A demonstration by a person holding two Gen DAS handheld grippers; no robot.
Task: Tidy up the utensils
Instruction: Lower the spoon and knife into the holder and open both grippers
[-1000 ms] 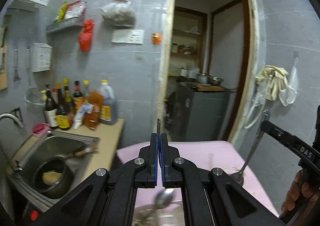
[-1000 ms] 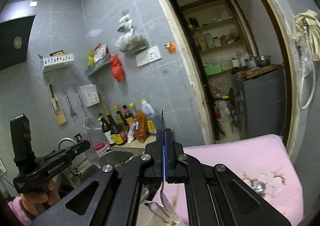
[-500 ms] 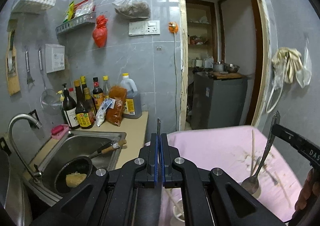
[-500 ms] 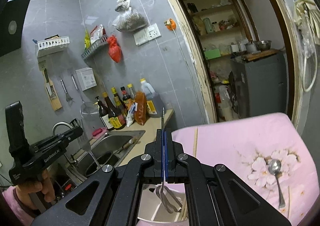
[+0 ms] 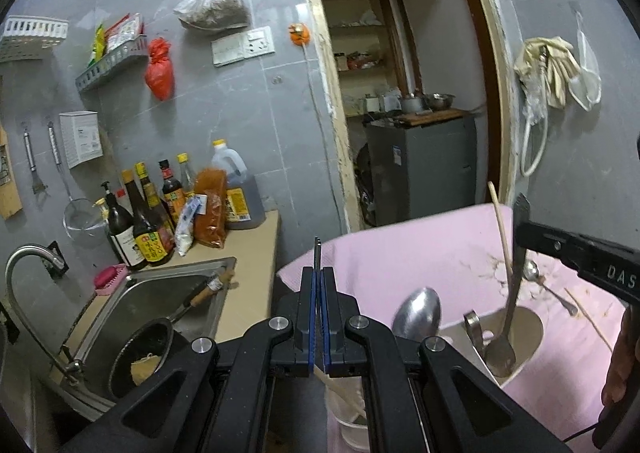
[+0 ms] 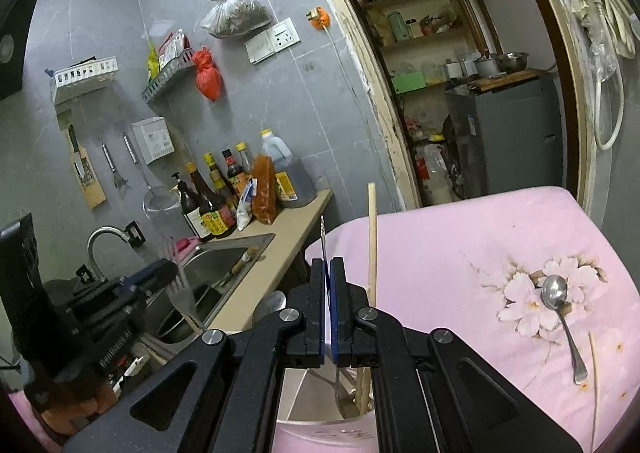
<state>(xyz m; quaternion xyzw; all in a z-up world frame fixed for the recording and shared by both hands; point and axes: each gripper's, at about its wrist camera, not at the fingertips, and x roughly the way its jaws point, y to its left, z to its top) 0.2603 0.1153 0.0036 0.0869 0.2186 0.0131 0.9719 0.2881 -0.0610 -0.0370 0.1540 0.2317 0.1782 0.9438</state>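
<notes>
- Left wrist view: compared with a second ago, the pink tablecloth (image 5: pixel 420 265) fills more of the lower frame and a white utensil holder (image 5: pixel 524 337) now shows beside the left gripper (image 5: pixel 319 309); before, only a blurred spoon sat low in the picture.
- Right wrist view: the holder (image 6: pixel 320 413), unseen a second ago, now lies directly under the right gripper (image 6: pixel 328 309).
- The spoon in the right gripper (image 5: pixel 510 317) stands nearly upright, handle up between the pads, bowl down inside the holder.
- A wooden chopstick (image 5: pixel 501 229) leans in the same holder, long axis steep, top tilted toward the left of the frame.
- A loose spoon (image 6: pixel 560 317) lies flat on the cloth's flower print, bowl toward the doorway, handle toward the camera.
- The left gripper's jaws are pinched on a thin metal handle (image 5: pixel 318 253) that pokes up past the tips; the rest of that utensil is hidden.
- The right gripper's jaws are likewise pressed tight on the spoon's thin handle.
</notes>
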